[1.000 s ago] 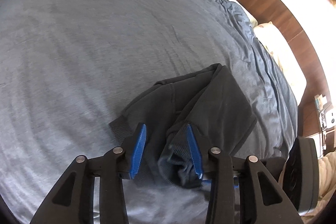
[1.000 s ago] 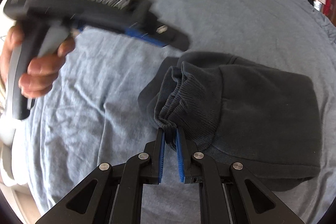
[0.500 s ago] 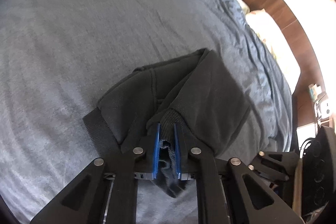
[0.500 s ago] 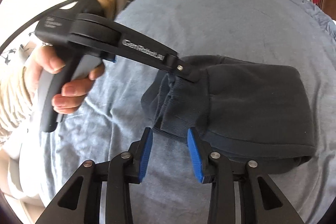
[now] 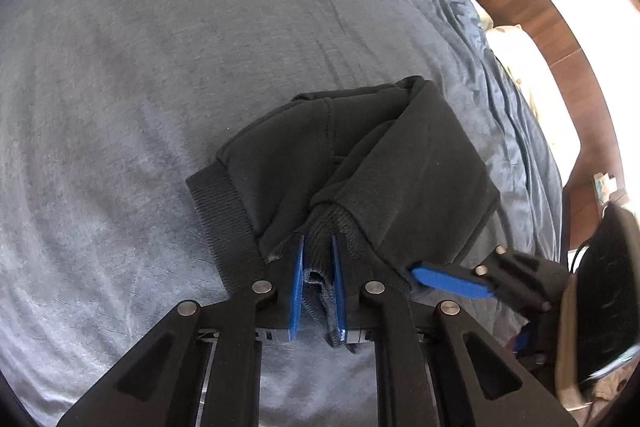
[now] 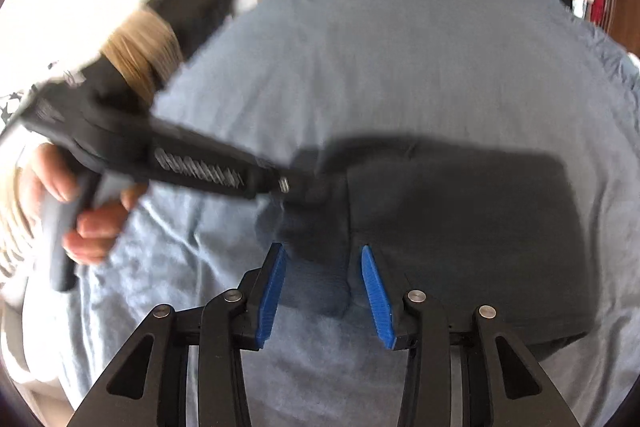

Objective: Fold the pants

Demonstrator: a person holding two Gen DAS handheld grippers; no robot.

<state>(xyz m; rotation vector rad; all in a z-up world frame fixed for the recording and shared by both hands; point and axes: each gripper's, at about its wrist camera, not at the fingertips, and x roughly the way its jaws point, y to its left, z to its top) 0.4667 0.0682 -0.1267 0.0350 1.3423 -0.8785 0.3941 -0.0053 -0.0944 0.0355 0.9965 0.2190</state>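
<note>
Black pants [image 5: 420, 167], blue-grey bedspread [image 5: 160, 67], blue fingers [image 5: 297, 277]

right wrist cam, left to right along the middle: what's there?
Hand → left gripper → pants → bedspread.

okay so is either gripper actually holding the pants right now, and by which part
The left gripper is shut on the pants, pinching a ribbed cuff between its fingers. The right gripper is open around another cuff, holding nothing.
</note>
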